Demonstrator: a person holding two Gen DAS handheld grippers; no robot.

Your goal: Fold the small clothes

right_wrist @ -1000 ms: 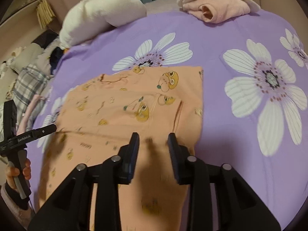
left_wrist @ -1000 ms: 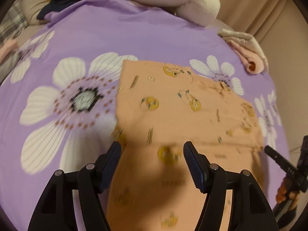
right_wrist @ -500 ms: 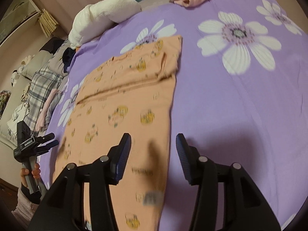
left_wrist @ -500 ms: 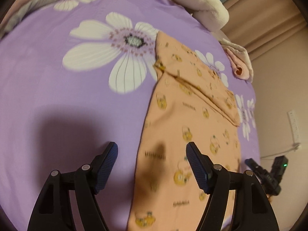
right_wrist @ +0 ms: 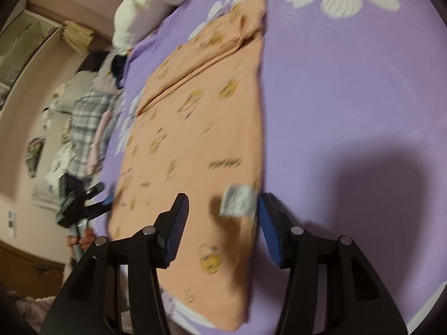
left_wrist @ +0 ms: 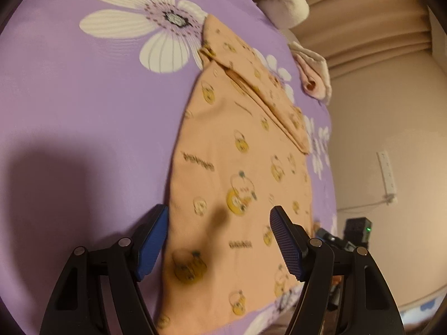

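- Across the purple flowered bedspread (left_wrist: 83,117) lies my orange printed garment (left_wrist: 237,167), flat, its far end already doubled back into a band; its long axis runs away from both claws toward the white pillow (right_wrist: 145,8).
- Beyond it, near the pillow, I see a pink folded bundle (left_wrist: 313,81), well apart from my work.
- Left gripper (left_wrist: 219,240) hangs over the near end, on the garment's left long edge: one blue pad sits over bare bedspread just outside the hem, the other over cloth. Jaws apart, nothing pinched.
- Right gripper (right_wrist: 223,229) mirrors it on the right long edge, which runs up between the pads near the outer one; a small white care tag (right_wrist: 237,199) lies between them. Its jaws have just been opening and grip nothing, only cloth lying below.
- My read: both near corners lie straight ahead and below each claw, each hand nearest its own corner, so the next fold carries the near end forward along the long axis.
- Risk, as I judge it: thin cloth may slip a pad.
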